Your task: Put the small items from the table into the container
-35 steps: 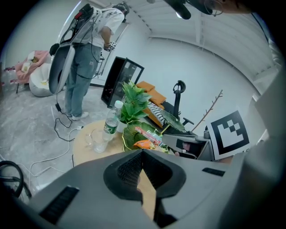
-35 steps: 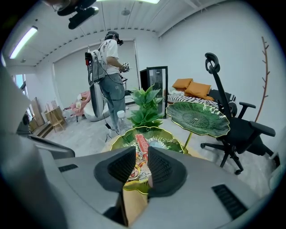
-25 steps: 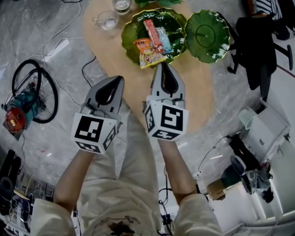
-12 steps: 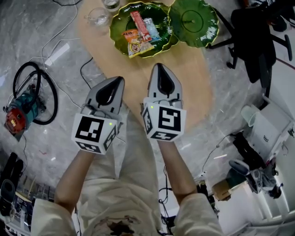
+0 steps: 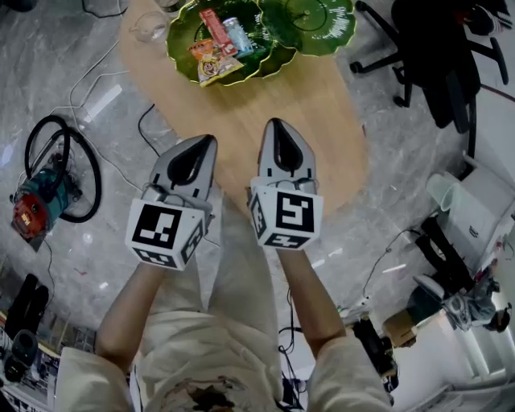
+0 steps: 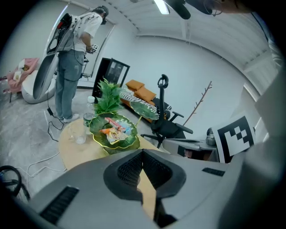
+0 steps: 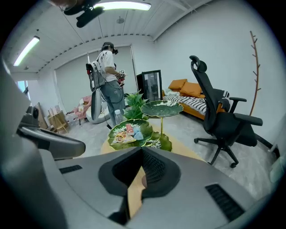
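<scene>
A green leaf-shaped dish (image 5: 181, 60) at the far end of the oval wooden table (image 5: 322, 121) holds a red packet (image 5: 214, 24), an orange-yellow packet (image 5: 208, 63) and a pale blue one (image 5: 237, 34). A second green leaf plate (image 5: 310, 20) stands raised beside it. My right gripper (image 5: 274, 122) is over the table's near half, well short of the dish, shut with nothing in it. My left gripper (image 5: 208, 138) hangs by the table's left edge, also shut and empty. The dish (image 6: 111, 132) shows beyond the left gripper (image 6: 143, 152), and the dish (image 7: 132, 132) beyond the right gripper (image 7: 142, 150).
A glass mug (image 5: 150, 28) sits left of the dish, with a water bottle (image 6: 89, 114) and a plant behind. A black office chair (image 5: 434, 56) stands to the right. Cables and a coiled hose (image 5: 48, 173) lie on the floor at left. A person (image 7: 107, 76) stands beyond the table.
Both grippers have drawn back from the dish toward the table's near end; the right one was at the dish's rim a second ago. The packets stay in the dish.
</scene>
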Demonstrator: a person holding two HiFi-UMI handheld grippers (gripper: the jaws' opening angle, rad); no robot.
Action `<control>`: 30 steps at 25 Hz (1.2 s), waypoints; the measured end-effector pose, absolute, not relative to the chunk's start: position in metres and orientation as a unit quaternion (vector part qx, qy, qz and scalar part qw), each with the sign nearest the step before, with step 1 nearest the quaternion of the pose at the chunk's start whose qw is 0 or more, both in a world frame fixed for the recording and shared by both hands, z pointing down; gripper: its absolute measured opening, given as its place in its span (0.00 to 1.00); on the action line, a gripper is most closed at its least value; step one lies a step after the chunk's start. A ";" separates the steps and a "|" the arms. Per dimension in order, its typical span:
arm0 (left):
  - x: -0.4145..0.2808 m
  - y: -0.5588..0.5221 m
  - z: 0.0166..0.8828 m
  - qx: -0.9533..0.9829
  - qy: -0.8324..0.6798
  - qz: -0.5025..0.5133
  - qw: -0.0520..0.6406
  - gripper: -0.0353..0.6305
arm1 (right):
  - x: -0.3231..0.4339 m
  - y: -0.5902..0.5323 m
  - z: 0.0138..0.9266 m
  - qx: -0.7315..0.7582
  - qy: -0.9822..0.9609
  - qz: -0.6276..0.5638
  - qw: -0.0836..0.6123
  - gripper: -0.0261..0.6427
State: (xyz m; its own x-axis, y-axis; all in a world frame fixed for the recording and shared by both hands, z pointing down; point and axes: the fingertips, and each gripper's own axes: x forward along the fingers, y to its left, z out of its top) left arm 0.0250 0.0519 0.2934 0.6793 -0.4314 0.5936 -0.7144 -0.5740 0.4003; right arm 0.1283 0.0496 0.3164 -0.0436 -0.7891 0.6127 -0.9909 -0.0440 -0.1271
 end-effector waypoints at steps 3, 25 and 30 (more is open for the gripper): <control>0.036 0.060 0.292 0.863 -0.327 0.225 0.314 0.06 | 0.139 0.063 0.316 0.671 -0.663 0.279 0.180 0.05; 0.114 0.112 0.250 0.890 -0.271 0.247 0.271 0.06 | 0.204 0.132 0.280 0.696 -0.641 0.284 0.156 0.05; 0.121 0.123 0.237 0.893 -0.266 0.248 0.265 0.06 | 0.207 0.142 0.264 0.694 -0.643 0.286 0.152 0.05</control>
State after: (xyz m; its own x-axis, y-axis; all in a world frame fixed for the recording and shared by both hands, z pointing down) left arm 0.1206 0.1229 0.2366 0.7358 -0.3437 0.5834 -0.6062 -0.7183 0.3414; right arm 0.2066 0.1416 0.2640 0.0096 -0.8055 0.5925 -0.9796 -0.1266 -0.1563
